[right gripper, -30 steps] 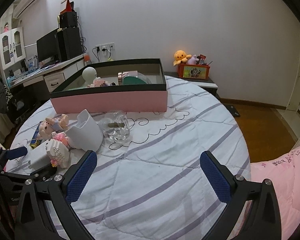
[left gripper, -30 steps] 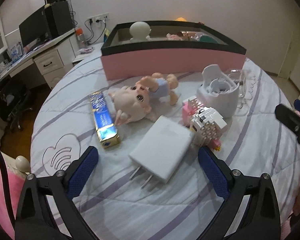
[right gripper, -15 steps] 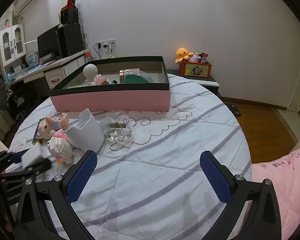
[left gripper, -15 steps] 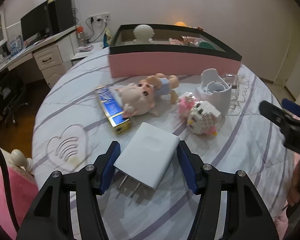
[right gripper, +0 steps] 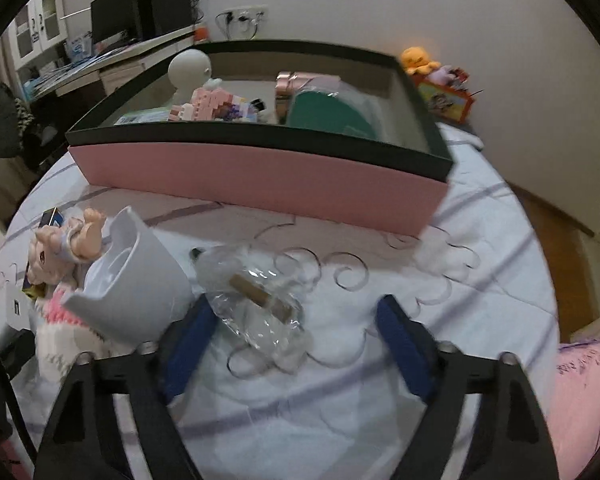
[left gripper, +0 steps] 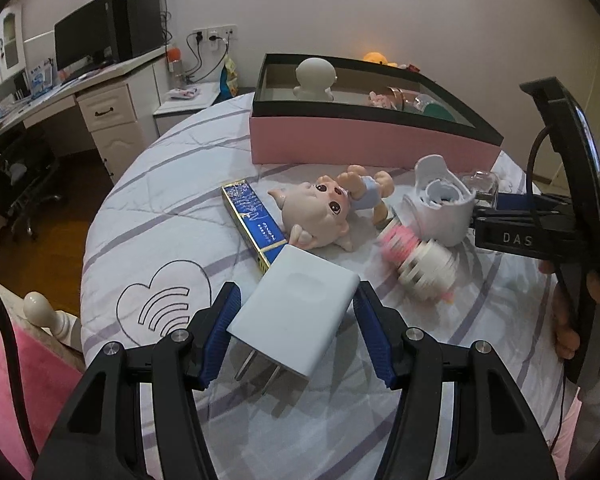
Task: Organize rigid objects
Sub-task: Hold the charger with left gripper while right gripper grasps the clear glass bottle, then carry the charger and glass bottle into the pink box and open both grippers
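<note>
while the left gripper (left gripper: 296, 320) is clamped on the white charger (left gripper: 296, 312), its prongs poke back between the fingers; blue-gold box (left gripper: 254, 220) and doll (left gripper: 320, 216) sit just ahead. right gripper (right gripper: 296, 340) fingers spread apart, clear wrapper (right gripper: 256, 300) between them, white holder (right gripper: 132, 284) at the left fingertip, pink box (right gripper: 260, 176) beyond.

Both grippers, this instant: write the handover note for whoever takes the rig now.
Left gripper: shut on the white charger, prongs toward the camera.
Right gripper: open, straddling the clear glass piece on the bed, beside the white cup.
Done: pink box already holds a white figurine, pink bricks and a teal item.
Left on the bed: doll, blue-gold bar, brick toy, cup, glass piece; the charger goes in next.
</note>
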A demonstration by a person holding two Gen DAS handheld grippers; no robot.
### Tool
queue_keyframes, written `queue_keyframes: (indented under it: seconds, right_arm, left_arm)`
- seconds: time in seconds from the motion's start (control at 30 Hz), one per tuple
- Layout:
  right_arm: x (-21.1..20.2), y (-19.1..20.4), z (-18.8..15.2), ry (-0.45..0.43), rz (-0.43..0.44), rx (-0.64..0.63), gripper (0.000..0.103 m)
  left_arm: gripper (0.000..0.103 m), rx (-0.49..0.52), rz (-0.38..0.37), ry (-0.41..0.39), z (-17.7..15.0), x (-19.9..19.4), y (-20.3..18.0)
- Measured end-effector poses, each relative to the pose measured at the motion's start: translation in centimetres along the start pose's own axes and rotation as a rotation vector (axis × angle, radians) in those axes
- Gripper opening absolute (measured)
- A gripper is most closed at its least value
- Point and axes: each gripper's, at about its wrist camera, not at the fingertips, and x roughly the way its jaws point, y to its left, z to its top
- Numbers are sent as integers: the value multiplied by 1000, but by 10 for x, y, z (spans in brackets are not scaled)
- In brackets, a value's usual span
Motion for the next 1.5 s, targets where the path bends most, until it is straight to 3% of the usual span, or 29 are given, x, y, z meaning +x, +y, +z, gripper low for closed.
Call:
queue_keyframes:
  seconds: [0.03, 0.1, 0.2, 0.33, 0.5, 0.7, 0.9, 1.13, 1.33, 1.5]
  right_arm:
    - [0, 2, 1, -8, 6, -19, 69]
    - [-1, 6, 1, -19, 29, -48, 44]
    - [-7, 11, -4, -37, 13, -73, 44]
    - [-26, 6, -17, -97, 31, -13, 43]
    - [-78, 1, -36, -266, 34, 82, 44]
    - [-133, 8, -46, -434, -35, 98, 44]
    - [-171, 13, -49, -528, -40, 90, 44]
    - [-197, 14, -50, -600, -56, 96, 44]
    - [-209, 19, -50, -658, -62, 104, 44]
    - [-211, 24, -40, -679, -75, 96, 44]
  left_arm:
    - [60, 0, 1, 0, 1, 1, -1]
    - [60, 1, 1, -2, 2, 0, -1]
    - [60, 5, -3, -15, 5, -2, -5]
    - [60, 11, -13, -46, 11, -11, -13]
    - [60, 33, -16, -125, 23, -33, -33]
    - [60, 56, -45, -255, 33, -73, -58]
    - [60, 81, -44, -388, 34, -113, -71]
    - [60, 95, -4, -480, 41, -137, -76]
    - [60, 106, 50, -538, 47, -148, -78]
    - [60, 94, 49, -549, 54, -146, -73]
